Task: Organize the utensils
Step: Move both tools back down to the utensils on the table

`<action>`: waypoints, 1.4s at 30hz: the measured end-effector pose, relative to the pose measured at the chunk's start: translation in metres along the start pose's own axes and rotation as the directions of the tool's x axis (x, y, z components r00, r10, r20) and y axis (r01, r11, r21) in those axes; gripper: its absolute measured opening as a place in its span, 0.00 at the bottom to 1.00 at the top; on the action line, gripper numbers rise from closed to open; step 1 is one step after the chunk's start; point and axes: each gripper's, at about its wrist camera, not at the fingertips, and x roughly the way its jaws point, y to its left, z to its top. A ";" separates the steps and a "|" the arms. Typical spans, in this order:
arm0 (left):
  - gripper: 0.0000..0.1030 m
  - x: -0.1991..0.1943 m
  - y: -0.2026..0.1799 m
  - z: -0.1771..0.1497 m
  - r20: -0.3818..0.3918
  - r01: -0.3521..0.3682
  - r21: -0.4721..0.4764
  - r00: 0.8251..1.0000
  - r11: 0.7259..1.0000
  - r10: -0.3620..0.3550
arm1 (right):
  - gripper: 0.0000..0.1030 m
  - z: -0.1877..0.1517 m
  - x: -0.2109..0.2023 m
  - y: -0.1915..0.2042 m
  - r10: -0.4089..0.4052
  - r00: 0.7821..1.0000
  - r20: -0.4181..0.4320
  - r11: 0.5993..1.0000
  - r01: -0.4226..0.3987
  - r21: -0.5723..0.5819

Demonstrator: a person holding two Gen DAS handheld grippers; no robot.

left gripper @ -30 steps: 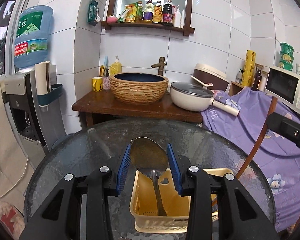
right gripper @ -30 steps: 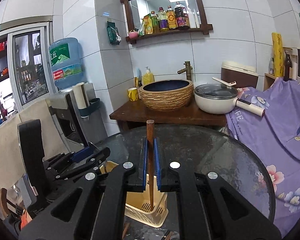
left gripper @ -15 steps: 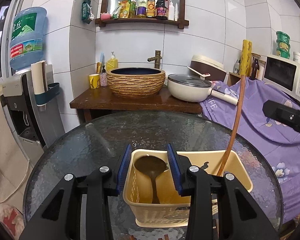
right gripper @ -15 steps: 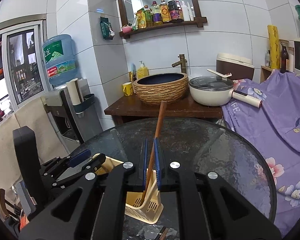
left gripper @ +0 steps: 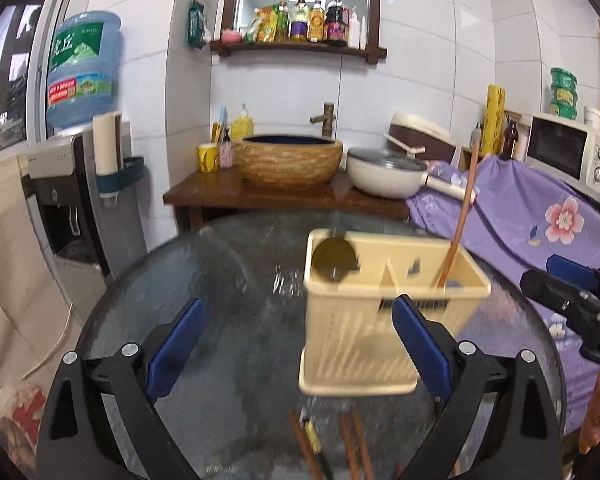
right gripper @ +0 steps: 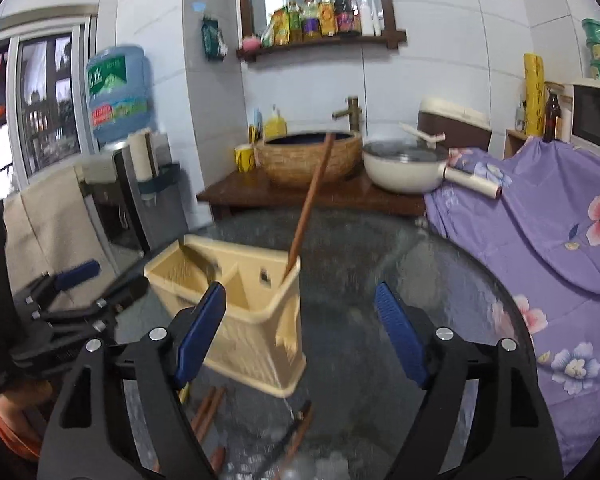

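A cream plastic utensil basket [left gripper: 380, 312] [right gripper: 236, 304] stands on the round glass table [left gripper: 236, 280]. A metal spoon [left gripper: 334, 264] rests in its left compartment, bowl up. A long wooden stick [left gripper: 458, 216] [right gripper: 310, 204] leans in its right compartment. My left gripper [left gripper: 296, 338] is opening wide, nothing between its blue pads, just in front of the basket. My right gripper [right gripper: 300, 332] is also opening, empty, with the basket's right end ahead of its left finger. More wooden utensils [left gripper: 352, 444] [right gripper: 208, 404] lie on the glass near me.
Beyond the table a wooden counter [left gripper: 284, 196] carries a woven basin [left gripper: 292, 160] and a lidded pan [left gripper: 388, 172]. A water dispenser [left gripper: 80, 168] stands at left. Purple flowered cloth [left gripper: 532, 216] covers things at right, with a microwave [left gripper: 568, 152] behind.
Both grippers lowered their utensils into the basket, then let go and opened wide. The spoon and the wooden stick now rest in the basket. Both views pulled back from it.
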 end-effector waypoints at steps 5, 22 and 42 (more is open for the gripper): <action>0.90 -0.003 0.012 -0.046 -0.108 -0.026 -0.007 0.994 1.000 0.025 | 0.75 -0.056 0.005 -0.002 -0.066 0.989 -0.132 0.998 0.064 -0.019; 0.61 0.005 0.010 -0.116 -0.321 0.035 -0.035 0.946 0.999 -0.045 | 0.64 -0.153 0.013 -0.007 -0.066 0.938 -0.342 0.995 0.086 0.045; 0.54 0.003 0.013 -0.131 -0.353 0.001 -0.028 0.935 1.000 -0.011 | 0.62 -0.158 0.019 -0.005 -0.114 0.925 -0.363 0.993 0.122 0.000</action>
